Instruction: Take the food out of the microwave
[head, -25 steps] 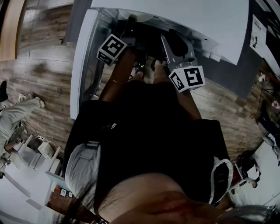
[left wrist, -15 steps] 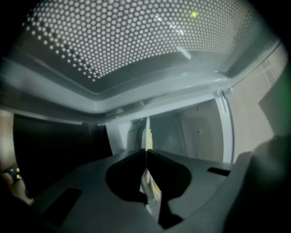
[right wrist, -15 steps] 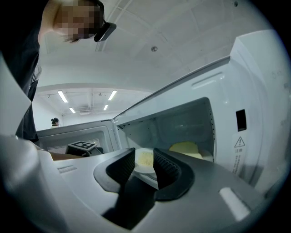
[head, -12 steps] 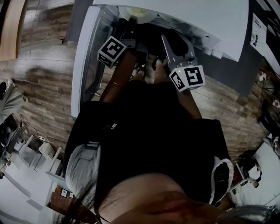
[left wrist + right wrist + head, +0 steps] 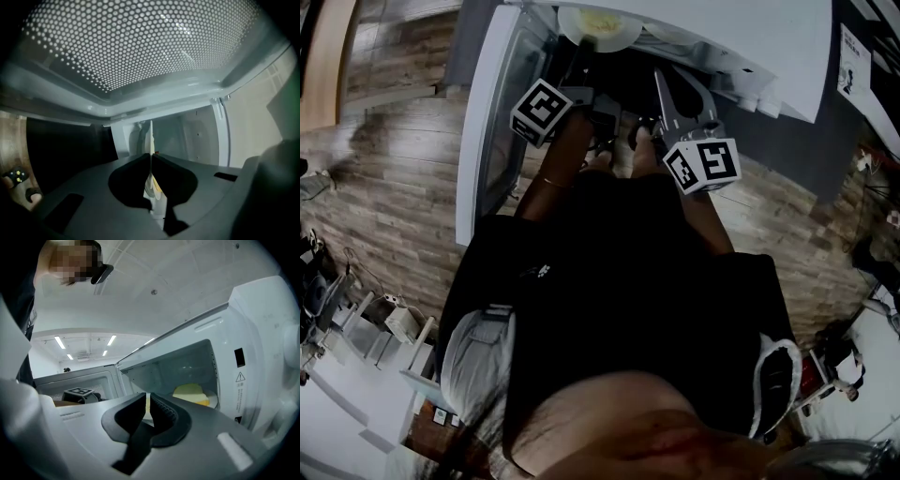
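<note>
A white plate (image 5: 598, 26) with yellow food lies at the mouth of the open microwave (image 5: 731, 42). My left gripper (image 5: 581, 47) is shut on the plate's near rim. In the left gripper view the rim (image 5: 151, 136) runs edge-on between the closed jaws of the left gripper (image 5: 151, 157). My right gripper (image 5: 651, 69) reaches in from the right. Its jaws have just been closing, and in the right gripper view the right gripper (image 5: 147, 401) pinches the plate's pale rim. The yellow food (image 5: 191, 393) lies beyond them.
The microwave door (image 5: 487, 122) stands swung open to the left, its perforated window (image 5: 140, 42) close over the left gripper. The white control side of the microwave (image 5: 262, 333) is at the right. Wooden floor (image 5: 384, 187) lies below, with the person's dark clothing in front.
The plate with the food has come into sight at the top of the head view, hidden a second ago. Both grippers have hardly shifted.
</note>
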